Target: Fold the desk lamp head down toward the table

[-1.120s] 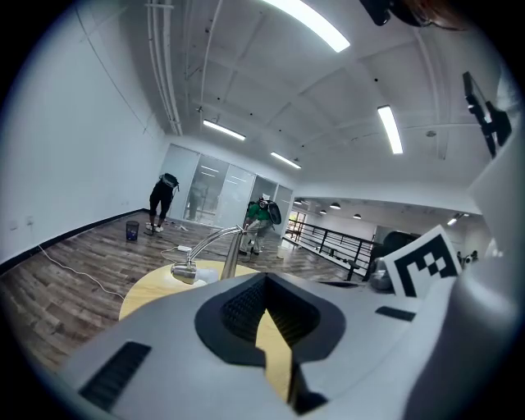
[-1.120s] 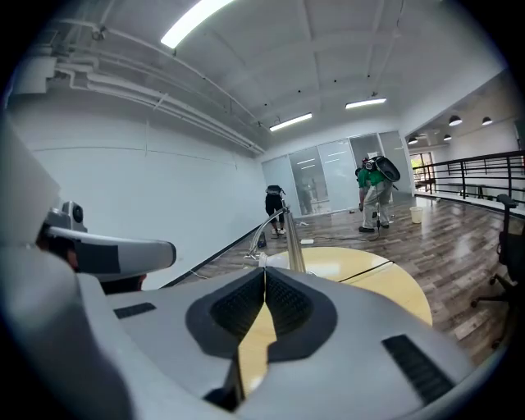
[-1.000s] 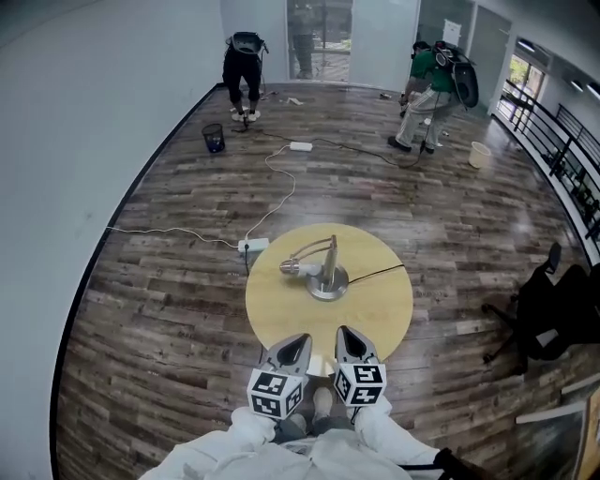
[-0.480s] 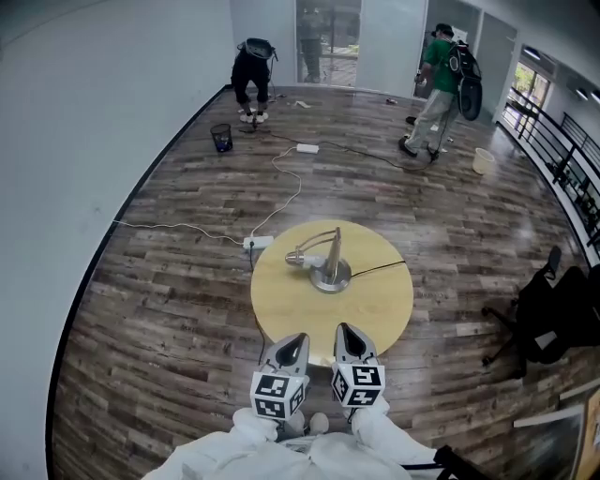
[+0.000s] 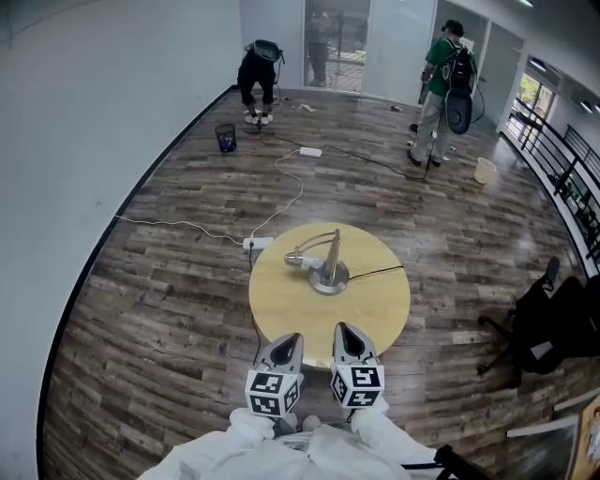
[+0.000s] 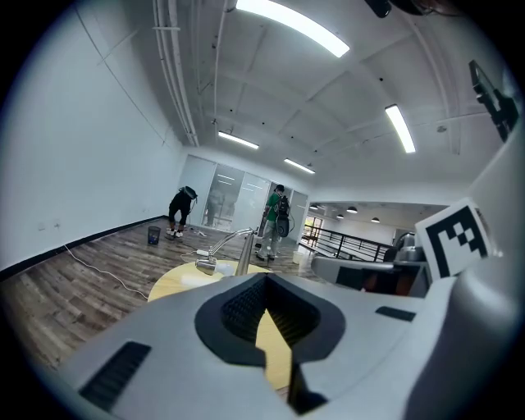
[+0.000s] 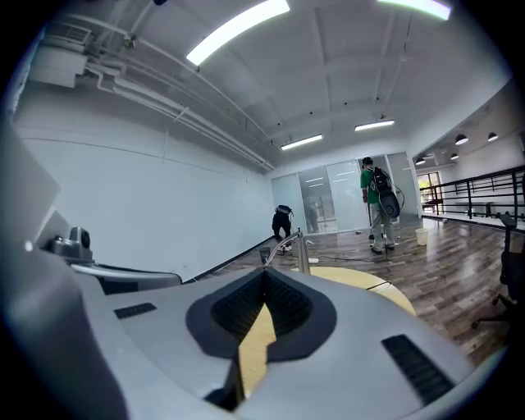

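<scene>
Both pairs of jaws shut and empty, the left gripper (image 5: 289, 341) and right gripper (image 5: 343, 334) hover side by side at the near edge of the round table (image 5: 286, 314), well short of the desk lamp (image 5: 327, 258) at its middle (lamp head (image 5: 296, 256) hanging low, left of the base). A push with closed tips could slip off the thin arm, or tip the base and drag its cable (image 5: 380, 272).

— Where are we?
— We reckon a bare open-plan office: plank floor (image 5: 169, 281), glass doors (image 5: 336, 42) at the far end, strip lights (image 6: 287, 25) overhead.
— We also see an office chair (image 5: 544, 323) off the right edge of the round table (image 5: 281, 309).
</scene>
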### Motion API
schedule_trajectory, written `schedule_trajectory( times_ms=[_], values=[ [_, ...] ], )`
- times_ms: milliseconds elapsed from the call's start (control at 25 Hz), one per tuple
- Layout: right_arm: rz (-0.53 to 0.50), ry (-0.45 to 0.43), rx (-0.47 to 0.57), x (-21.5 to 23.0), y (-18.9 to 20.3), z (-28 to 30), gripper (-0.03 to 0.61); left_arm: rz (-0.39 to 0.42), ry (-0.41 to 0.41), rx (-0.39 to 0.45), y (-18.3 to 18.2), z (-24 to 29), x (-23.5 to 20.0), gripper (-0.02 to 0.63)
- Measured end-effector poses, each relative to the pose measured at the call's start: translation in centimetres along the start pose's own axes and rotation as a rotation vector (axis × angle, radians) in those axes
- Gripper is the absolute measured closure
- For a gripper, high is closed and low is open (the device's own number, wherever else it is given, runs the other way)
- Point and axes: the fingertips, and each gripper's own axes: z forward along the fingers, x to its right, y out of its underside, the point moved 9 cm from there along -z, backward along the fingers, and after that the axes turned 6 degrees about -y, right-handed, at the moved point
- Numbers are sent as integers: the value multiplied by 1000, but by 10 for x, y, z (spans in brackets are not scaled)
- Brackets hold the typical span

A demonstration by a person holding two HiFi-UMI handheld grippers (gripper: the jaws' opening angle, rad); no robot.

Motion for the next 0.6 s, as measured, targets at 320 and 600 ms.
schedule_trajectory(
  times_ms=[320, 600],
  values=[
    [-2, -13, -3, -1, 0, 0, 566, 10, -2, -11, 0, -1, 3, 613],
    [-2, -11, 2, 1, 3, -13, 566, 17, 4, -24, 7, -7, 9, 612]
  ],
)
